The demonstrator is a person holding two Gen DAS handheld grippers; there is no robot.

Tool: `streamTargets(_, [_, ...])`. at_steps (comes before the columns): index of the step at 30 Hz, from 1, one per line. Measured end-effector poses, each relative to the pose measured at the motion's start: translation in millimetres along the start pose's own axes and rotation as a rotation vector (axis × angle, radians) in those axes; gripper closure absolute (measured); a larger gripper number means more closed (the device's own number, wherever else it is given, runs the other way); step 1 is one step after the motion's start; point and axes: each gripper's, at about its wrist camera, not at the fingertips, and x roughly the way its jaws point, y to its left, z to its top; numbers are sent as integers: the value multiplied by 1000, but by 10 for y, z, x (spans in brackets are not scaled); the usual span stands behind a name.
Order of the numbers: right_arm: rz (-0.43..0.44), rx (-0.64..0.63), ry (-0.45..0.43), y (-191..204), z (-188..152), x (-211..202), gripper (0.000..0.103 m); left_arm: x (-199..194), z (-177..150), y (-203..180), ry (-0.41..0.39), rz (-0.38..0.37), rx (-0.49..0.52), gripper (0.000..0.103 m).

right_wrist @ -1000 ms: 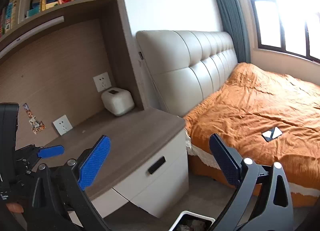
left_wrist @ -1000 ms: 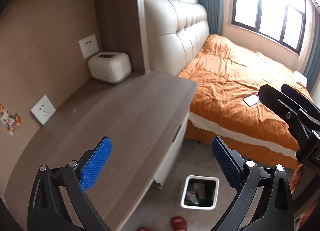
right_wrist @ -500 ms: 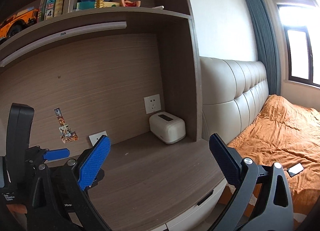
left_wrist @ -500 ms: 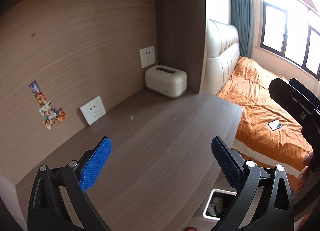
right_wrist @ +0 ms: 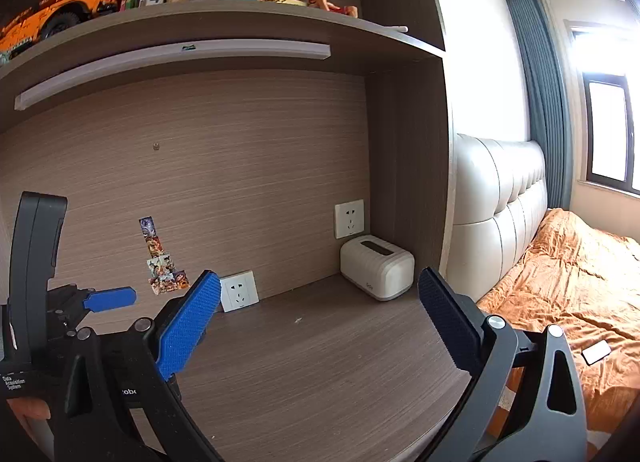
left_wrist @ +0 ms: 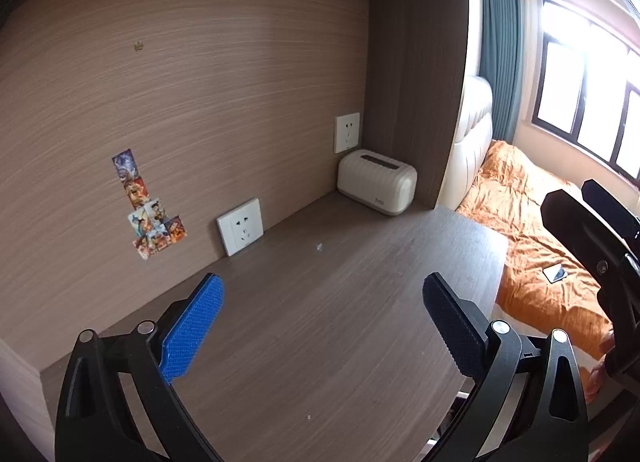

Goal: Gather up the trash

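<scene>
Your left two-finger gripper [left_wrist: 322, 328] hangs over the dark wood-grain desk top [left_wrist: 320, 342], its blue-padded fingers [left_wrist: 192, 326] spread wide apart with nothing between them. Your right two-finger gripper [right_wrist: 320, 328] is spread just as wide and also holds nothing; it hangs over the same desk nearer the bed side.

The only scrap you can see on the desk is a tiny white crumb [left_wrist: 319, 247], lying well ahead of both grippers, between the lower white wall socket [left_wrist: 240, 227] and the cream ribbed box with a slot in its top [left_wrist: 376, 182]. From the right wrist it shows only as a pale fleck [right_wrist: 298, 320]. What it is made of cannot be told.

The cream box stands in the back corner under the upper white wall socket [left_wrist: 347, 132]. A strip of small colourful stickers [left_wrist: 150, 208] clings to the wooden back panel. On the orange bedspread [right_wrist: 568, 294] lies a dark phone [right_wrist: 596, 351].
</scene>
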Motion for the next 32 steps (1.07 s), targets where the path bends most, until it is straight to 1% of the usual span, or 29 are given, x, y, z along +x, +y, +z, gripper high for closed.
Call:
streamTargets(1, [-10,-3,6,82,-13,-2,5,-7,-5,36,-1,-1,0,5])
streamTargets(10, [-50,-11,20,392,-39,24,5,-48,-54,337,-2,-31,-1,5])
streamTargets(18, [-80,-11,36,615,-55,89,5,-59,-57,547,-20,-42,-6,5])
streamTargets(22, [-73,-26,61,713,-63,134,5,-41,-69,615,-20,-43,-15,5])
streamTargets(26, [-89,-41,67,780,-69,143,5,-4,-79,638,-11,-58,-15,5])
streamTargets(30, [-103,-37,75,801,-89,150,5,34,-75,645,-15,-55,-7,5])
streamTargets(32, [-110,-38,86,813,-107,173,5,74,-81,669,-5,-54,-8,5])
